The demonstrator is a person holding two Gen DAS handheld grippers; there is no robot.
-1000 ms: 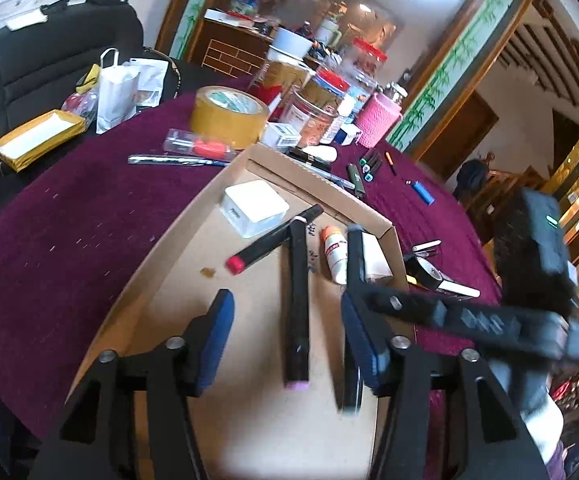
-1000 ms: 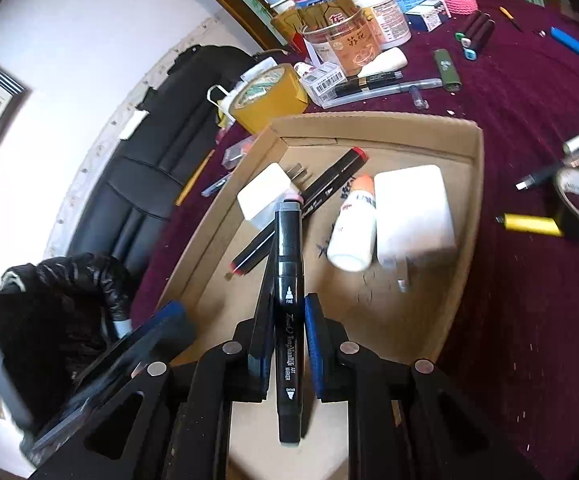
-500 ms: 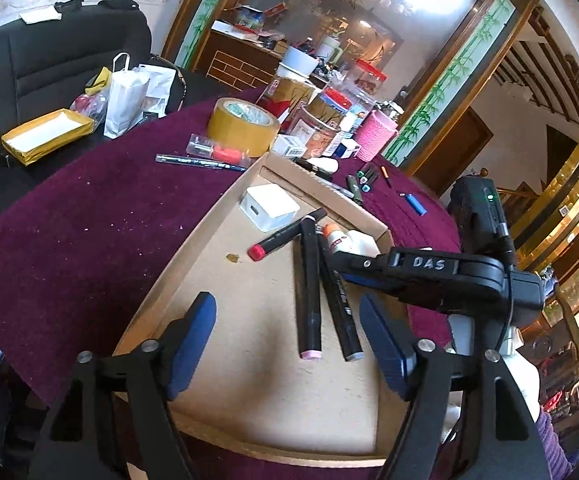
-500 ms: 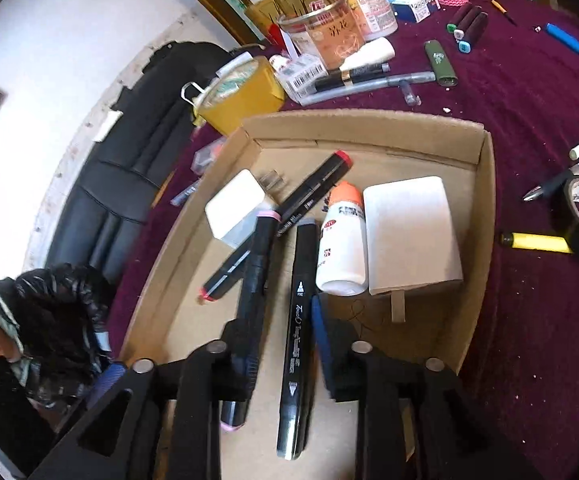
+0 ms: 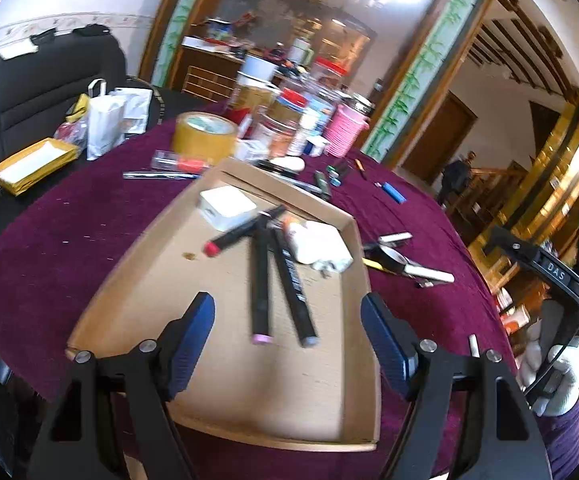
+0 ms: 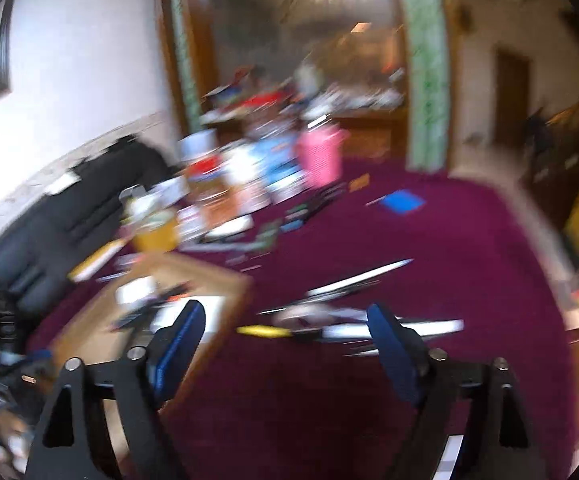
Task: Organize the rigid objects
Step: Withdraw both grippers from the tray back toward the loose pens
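A shallow cardboard tray (image 5: 137, 292) lies on the purple cloth. In it are a pink-tipped black marker (image 5: 260, 280), a grey-tipped one (image 5: 294, 284) beside it, a red-tipped one (image 5: 237, 234), a white box (image 5: 227, 206), an orange-capped bottle (image 5: 289, 224) and a white block (image 5: 323, 246). My left gripper (image 5: 287, 312) hovers open over the tray's near end, with nothing between its pads. In the blurred right wrist view my right gripper (image 6: 285, 316) is above the cloth to the right of the tray (image 6: 229, 292). Its jaws are opening and empty.
Right of the tray lie a black tape roll (image 5: 389, 256), a yellow pen (image 6: 263, 331) and other pens. Farther back are a tan tape roll (image 5: 203, 136), jars, a pink cup (image 5: 345, 130) and a blue lighter (image 5: 393, 193). A black sofa (image 5: 29, 92) with bags stands at the left.
My right gripper let go of the grey-tipped marker in the tray, opened wide, then rose and swung right over the cloth. My left gripper opened wider and drew back a little.
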